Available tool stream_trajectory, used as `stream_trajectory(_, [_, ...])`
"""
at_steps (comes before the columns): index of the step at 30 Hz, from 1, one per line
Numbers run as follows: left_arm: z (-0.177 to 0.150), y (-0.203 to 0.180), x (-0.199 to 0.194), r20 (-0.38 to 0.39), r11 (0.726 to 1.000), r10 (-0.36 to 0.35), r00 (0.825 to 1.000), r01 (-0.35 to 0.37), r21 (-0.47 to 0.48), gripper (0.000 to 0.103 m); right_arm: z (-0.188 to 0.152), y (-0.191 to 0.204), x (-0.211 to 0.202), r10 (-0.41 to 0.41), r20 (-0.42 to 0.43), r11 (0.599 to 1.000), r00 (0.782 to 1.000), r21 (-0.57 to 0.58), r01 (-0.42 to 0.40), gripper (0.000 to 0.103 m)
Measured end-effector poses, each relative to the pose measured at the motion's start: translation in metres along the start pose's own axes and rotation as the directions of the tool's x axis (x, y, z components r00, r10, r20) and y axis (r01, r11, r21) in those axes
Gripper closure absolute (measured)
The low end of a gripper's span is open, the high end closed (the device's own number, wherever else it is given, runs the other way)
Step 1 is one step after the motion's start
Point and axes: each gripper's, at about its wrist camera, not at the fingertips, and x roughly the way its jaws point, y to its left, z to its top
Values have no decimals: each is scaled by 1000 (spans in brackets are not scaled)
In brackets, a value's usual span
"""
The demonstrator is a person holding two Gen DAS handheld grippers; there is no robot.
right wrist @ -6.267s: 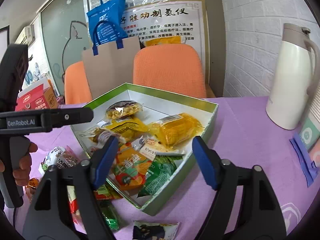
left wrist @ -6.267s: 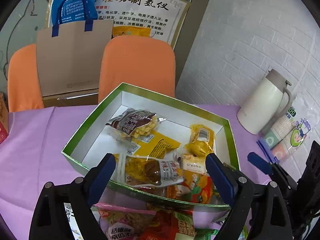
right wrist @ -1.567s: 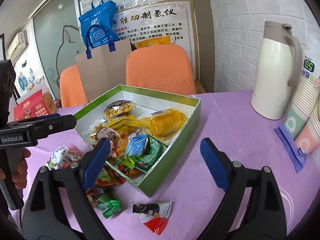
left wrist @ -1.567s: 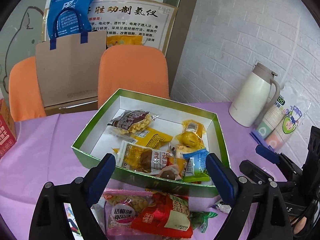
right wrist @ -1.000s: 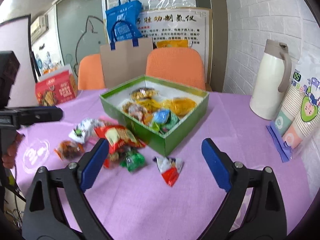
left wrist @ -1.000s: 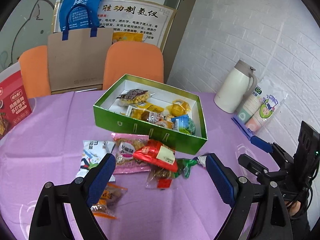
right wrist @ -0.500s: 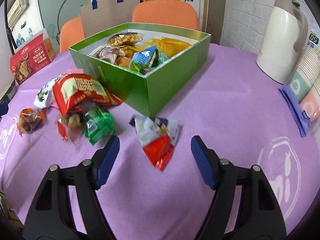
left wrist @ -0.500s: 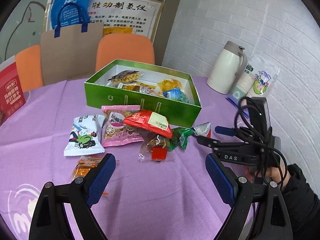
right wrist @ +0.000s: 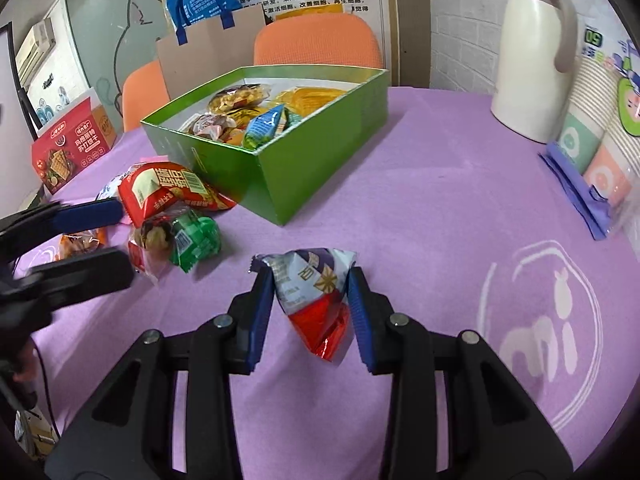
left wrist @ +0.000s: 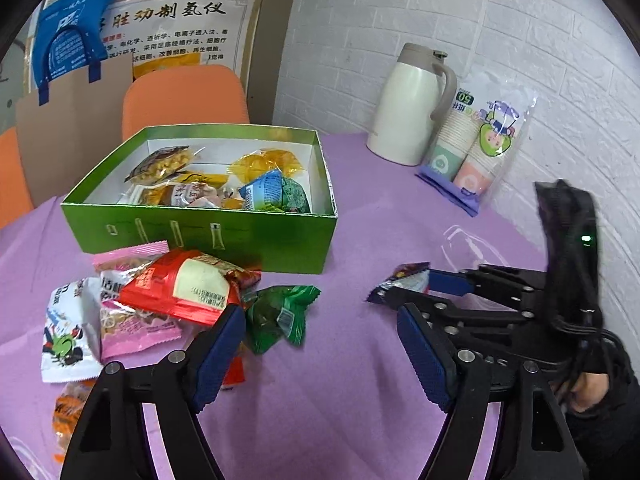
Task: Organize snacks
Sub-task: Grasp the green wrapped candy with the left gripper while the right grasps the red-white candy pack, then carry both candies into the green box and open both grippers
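A green box [left wrist: 200,236] with several snack packets inside stands on the purple table. In front of it lie loose snacks: a red packet [left wrist: 180,288], a green packet [left wrist: 280,312], a pink packet [left wrist: 132,320] and a white packet [left wrist: 64,332]. My right gripper [right wrist: 312,312] is shut on a blue-and-red snack packet [right wrist: 316,292] resting on the cloth right of the box's front corner. The left wrist view shows that packet [left wrist: 400,276] in the right gripper [left wrist: 408,290]. My left gripper [left wrist: 320,352] is open, low over the table beside the green packet, holding nothing.
A white thermos jug [left wrist: 408,108] and a bag of paper cups [left wrist: 476,148] stand at the back right by the brick wall. A red cardboard box [right wrist: 72,148] sits at the far left. Orange chairs [right wrist: 316,44] and a paper bag [right wrist: 208,60] are behind the table.
My right gripper has come down to the table and closed its fingers on the blue-and-red packet. My left gripper has moved lower and nearer to the loose snacks.
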Motion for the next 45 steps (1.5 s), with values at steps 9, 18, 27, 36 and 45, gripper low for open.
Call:
stream_trajectory(9, [5,5,38,-66,1000,21,998,-21,-3,33,-3,-6,2,26,-2,1000,1000,17,-26,63])
stream_trajectory(18, [-8,5,52,-158,997,-82,984,80,-25,46,-7,-3,5,41,-4,999,999,24,-41,63])
stream_trajectory(27, [5,11,42,-54,998,-31,998,28,-59,42,-6,-9,3,35,0,999,999,36,-34,63])
stream_trajectory(36, [16,-7,71,-120,998,28,992,-21,62,54,-5,-12,8,38,-16,998,999,53,-37,63])
stream_trajectory(45, [7,-4,42,-114,998,-21,993,28,58,74,-3,-5,-1,37,-16,998,999,43,-36,63])
